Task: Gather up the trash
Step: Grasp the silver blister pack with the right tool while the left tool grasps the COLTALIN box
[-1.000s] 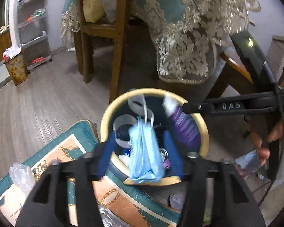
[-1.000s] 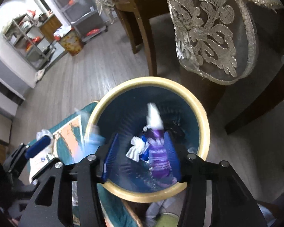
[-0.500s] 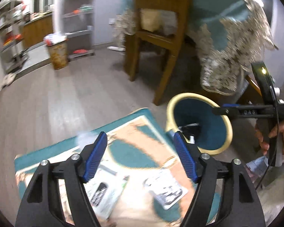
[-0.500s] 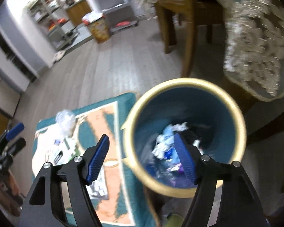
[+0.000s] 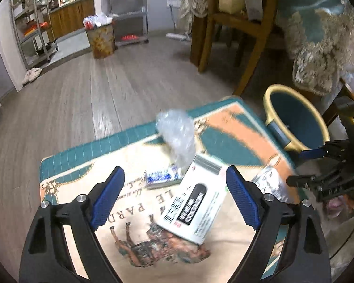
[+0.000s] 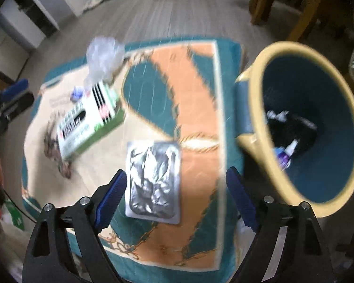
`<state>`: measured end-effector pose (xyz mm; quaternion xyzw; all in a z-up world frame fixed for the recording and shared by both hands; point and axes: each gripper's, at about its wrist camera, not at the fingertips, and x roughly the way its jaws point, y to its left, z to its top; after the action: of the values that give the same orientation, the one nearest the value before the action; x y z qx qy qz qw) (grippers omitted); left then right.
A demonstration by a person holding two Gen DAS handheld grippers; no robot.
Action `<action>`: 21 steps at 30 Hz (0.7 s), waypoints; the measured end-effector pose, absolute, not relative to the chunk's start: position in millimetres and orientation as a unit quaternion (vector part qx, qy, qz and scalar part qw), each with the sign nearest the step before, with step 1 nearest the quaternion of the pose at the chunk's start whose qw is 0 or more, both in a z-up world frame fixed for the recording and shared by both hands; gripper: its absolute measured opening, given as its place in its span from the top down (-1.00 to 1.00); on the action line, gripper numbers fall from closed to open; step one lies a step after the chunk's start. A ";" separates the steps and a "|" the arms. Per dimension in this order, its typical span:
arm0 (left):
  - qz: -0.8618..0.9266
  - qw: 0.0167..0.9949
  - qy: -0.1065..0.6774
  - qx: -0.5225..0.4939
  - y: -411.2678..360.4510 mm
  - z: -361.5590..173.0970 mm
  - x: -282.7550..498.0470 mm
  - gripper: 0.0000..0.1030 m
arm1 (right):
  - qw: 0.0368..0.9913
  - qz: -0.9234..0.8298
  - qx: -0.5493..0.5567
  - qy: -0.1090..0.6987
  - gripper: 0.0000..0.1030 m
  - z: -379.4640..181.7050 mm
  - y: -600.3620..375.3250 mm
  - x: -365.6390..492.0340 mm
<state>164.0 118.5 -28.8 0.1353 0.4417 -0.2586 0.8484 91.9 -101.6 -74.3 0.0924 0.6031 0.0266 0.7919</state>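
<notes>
Foil pack [image 6: 153, 179], crinkled silver, flat on rug [image 6: 195, 94], between spread fingers of right tool [image 6: 174, 195]. White box [image 5: 193, 200] below left tool [image 5: 174, 195], wide open, empty. Clear bag [image 5: 177, 136], blurred, possibly plastic wrap, behind box. Bin [image 6: 266, 155] beside rug holds trash.

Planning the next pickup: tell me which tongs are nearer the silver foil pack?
Right. The right tongs hang open directly over the silver foil pack; the left tongs hover open above the white box beside it.
</notes>
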 end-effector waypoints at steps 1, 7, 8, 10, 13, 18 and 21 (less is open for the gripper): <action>-0.259 0.848 0.442 0.137 119.8 -30.2 163.7 -0.67 | 0.788 0.028 0.091 0.608 -0.69 -80.3 -98.0 91.9; -0.264 0.836 0.457 0.151 113.7 -46.4 164.9 -0.73 | 0.776 0.024 0.046 0.629 -0.73 -107.4 -77.4 94.2; -0.264 0.833 0.461 0.154 112.0 -49.9 165.4 -0.73 | 0.779 0.024 0.035 0.626 -0.74 -108.0 -73.4 94.6; -0.264 0.829 0.467 0.156 109.7 -55.6 165.3 -0.73 | 0.780 0.023 0.021 0.625 -0.76 -109.5 -68.3 94.9; -0.265 0.823 0.474 0.165 105.1 -64.2 164.7 -0.73 | 0.784 0.025 -0.004 0.620 -0.73 -111.6 -61.8 92.0; -0.274 0.811 0.487 0.173 95.6 -75.8 163.0 -0.73 | 0.794 0.040 -0.017 0.607 -0.16 -106.0 -52.7 88.2; -0.282 0.803 0.492 0.182 88.1 -82.0 160.3 -0.73 | 0.790 0.040 0.005 0.611 -0.16 -105.1 -58.9 89.4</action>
<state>160.3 88.1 -82.0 0.1817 0.4917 -0.2824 0.8034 89.4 -58.9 -105.1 0.0052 0.6115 0.0397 0.7903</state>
